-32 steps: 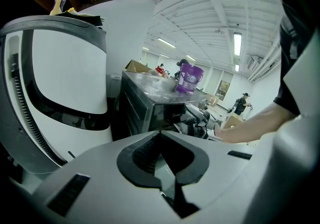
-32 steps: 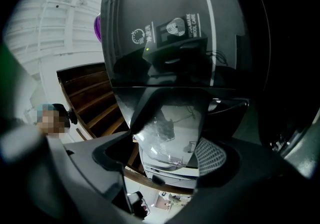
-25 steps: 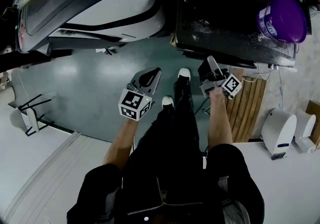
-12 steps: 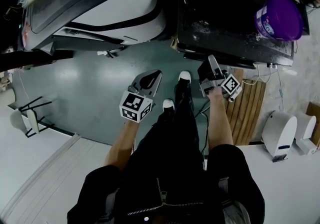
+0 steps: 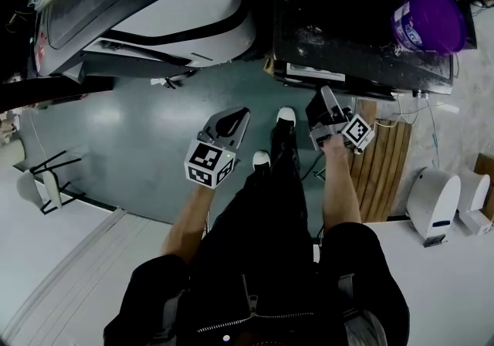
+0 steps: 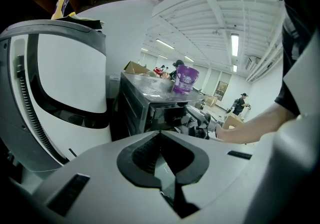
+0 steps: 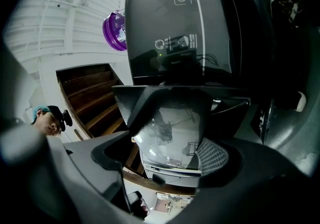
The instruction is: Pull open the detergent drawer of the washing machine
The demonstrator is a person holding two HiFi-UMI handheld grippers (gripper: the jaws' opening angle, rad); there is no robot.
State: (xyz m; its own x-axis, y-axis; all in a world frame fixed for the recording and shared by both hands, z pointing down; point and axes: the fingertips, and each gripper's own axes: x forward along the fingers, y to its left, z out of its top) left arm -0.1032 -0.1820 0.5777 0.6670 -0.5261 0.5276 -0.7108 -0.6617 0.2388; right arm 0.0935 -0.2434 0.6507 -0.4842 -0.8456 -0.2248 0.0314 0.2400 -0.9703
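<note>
Finding: compared with the head view a moment earlier, a pale strip of the white plastic detergent drawer with a glossy dark front panel [image 5: 315, 72] had emerged at the front edge of the black washing machine [image 5: 363, 28], upper centre-right of frame. I judged the drawer begun, with most of its travel outstanding. My right gripper [image 7: 162, 159] had its jaws wide apart, with the drawer between them at frame centre. The frame-left jaw stood clear; contact at the other was unconfirmed. My left gripper [image 6: 159, 135], jaws together and empty, hung well apart.
</note>
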